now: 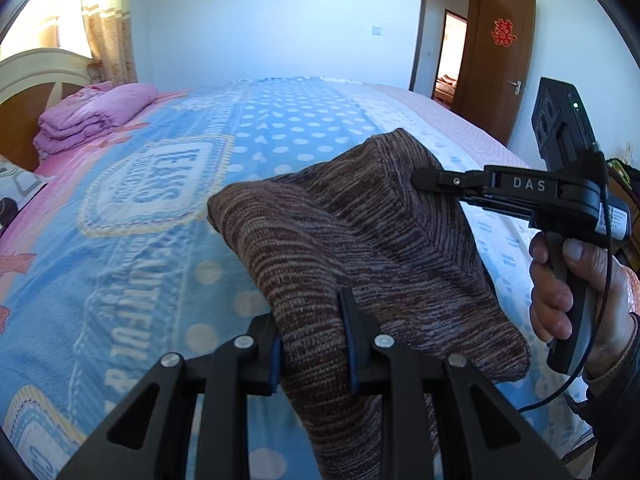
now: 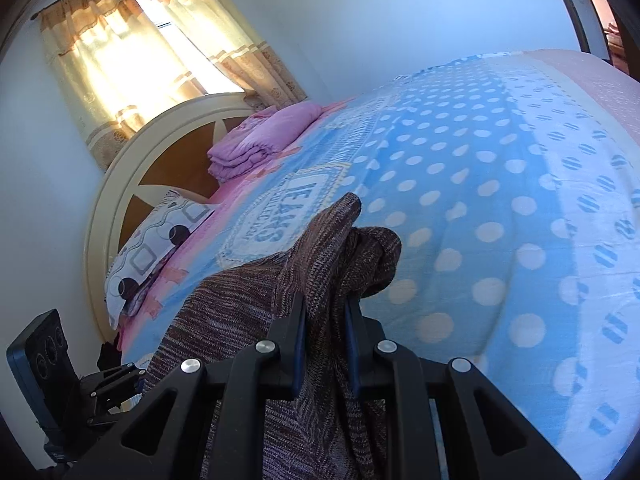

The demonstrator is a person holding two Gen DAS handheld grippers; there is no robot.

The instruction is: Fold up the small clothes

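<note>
A brown striped knit garment (image 1: 352, 240) hangs lifted above the blue polka-dot bedspread (image 1: 160, 240). My left gripper (image 1: 314, 344) is shut on its near edge, cloth bunched between the blue pads. My right gripper (image 1: 420, 180) shows in the left wrist view at the right, held by a hand, shut on the garment's far upper corner. In the right wrist view my right gripper (image 2: 324, 344) is shut on a bunched fold of the garment (image 2: 320, 248), which drapes down to the left. The left gripper's body (image 2: 108, 384) shows at the lower left there.
A folded pink quilt (image 1: 92, 116) lies near the cream headboard (image 2: 132, 168), with a patterned pillow (image 2: 156, 240) beside it. A curtained window (image 2: 132, 48) is behind the headboard. An open brown door (image 1: 500, 64) stands at the bed's far right.
</note>
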